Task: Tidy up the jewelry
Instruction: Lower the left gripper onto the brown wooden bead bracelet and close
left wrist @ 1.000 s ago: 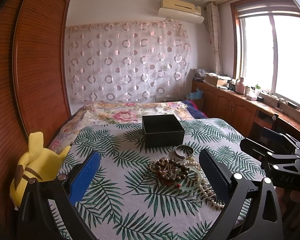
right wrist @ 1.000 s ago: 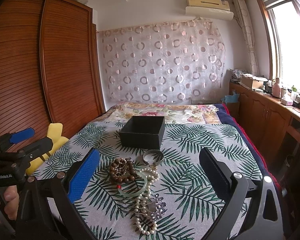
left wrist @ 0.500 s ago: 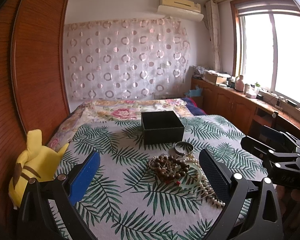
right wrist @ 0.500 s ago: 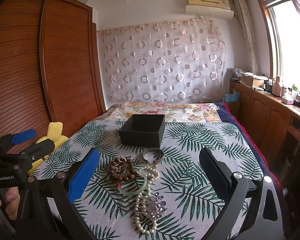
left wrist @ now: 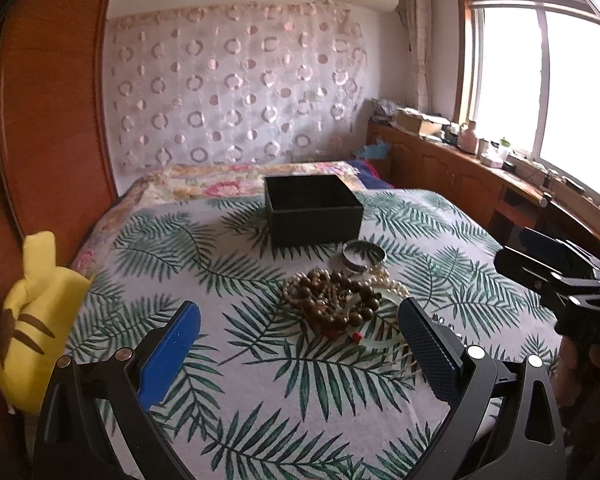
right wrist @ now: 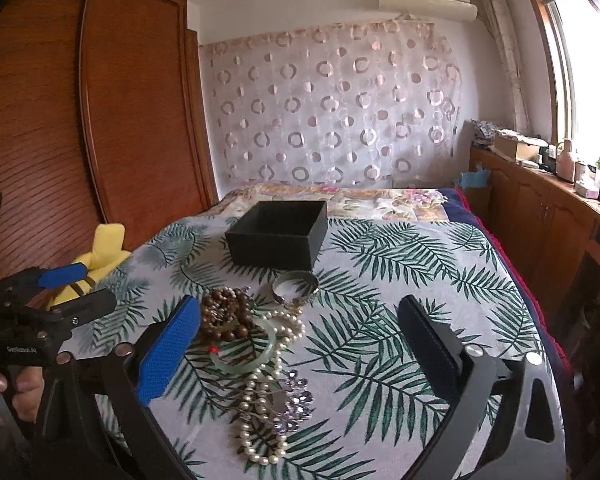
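Jewelry heaped on the palm-leaf bedspread (right wrist: 400, 264), just in front of the open black box (right wrist: 278, 236): wooden bead bracelet (right wrist: 224, 316), silver bangle (right wrist: 295, 286), jade bangle (right wrist: 252, 354), pearl necklace (right wrist: 260, 420). Left gripper (left wrist: 300, 356) spread wide, nothing held. Right gripper (right wrist: 296, 350) wide too, jaws closing slightly above the heap, gripping nothing.

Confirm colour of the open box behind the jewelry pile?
Black, inside and out; the box shows best in the right wrist view.
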The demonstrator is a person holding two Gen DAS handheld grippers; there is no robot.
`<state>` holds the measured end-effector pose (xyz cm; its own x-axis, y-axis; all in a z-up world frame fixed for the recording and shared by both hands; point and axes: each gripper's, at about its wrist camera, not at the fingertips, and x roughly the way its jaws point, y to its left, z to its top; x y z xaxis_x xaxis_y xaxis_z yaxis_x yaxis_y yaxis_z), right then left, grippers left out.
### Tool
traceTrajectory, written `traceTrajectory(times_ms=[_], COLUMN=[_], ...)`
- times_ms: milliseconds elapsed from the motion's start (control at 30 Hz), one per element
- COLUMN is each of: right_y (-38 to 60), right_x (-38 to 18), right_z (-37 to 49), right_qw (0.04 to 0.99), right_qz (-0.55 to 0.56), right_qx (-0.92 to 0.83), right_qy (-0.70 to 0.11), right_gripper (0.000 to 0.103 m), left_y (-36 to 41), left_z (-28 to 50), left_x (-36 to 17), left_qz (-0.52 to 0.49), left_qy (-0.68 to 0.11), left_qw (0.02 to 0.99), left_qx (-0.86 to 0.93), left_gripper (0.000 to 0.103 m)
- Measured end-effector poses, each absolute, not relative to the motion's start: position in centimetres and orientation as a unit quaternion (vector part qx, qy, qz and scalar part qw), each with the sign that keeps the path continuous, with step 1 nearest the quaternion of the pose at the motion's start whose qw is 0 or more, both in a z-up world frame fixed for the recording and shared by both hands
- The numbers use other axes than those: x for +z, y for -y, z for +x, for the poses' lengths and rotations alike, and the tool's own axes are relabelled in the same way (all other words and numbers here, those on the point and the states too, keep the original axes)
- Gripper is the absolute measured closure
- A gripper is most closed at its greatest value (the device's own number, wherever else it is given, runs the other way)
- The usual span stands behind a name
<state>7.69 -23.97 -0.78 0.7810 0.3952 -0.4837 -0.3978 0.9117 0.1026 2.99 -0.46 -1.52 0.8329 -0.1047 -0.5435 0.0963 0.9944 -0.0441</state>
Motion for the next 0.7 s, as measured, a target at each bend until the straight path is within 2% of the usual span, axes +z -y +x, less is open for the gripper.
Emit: traceTrajectory(times_ms=[133,333,567,700], right_y=[24.4,24.8,24.7,24.4], right_x=[-2.1,-3.9,-5.2,-5.6], right_z=[8.5,9.2,9.8,10.2], right_qw=[0.938,0.932,0.928,0.926], right_qz=[-0.006,-0.006,-0.011,-0.015], right_qx=[0.215,0.214,0.210,0.212], right_qy=[-0.272,-0.291,-0.308,-0.313], right_gripper=[0.018,0.018,0.018,0.018], left_y=[0.8,1.5,1.0,0.5], left_z=[4.1,6.3,9.1,10.9], left_x=[-3.1,-5.6,-7.5,-8.2], left_qz=[-0.006,-0.011,-0.046,-0.068], left_qy=[-0.303,-0.338,-0.373,-0.392], left_qw=[0.950,0.934,0.918,0.909], left_qx=[-0.076,-0.111,-0.125,-0.126], left_gripper=[0.007,0.008,0.032,0.055])
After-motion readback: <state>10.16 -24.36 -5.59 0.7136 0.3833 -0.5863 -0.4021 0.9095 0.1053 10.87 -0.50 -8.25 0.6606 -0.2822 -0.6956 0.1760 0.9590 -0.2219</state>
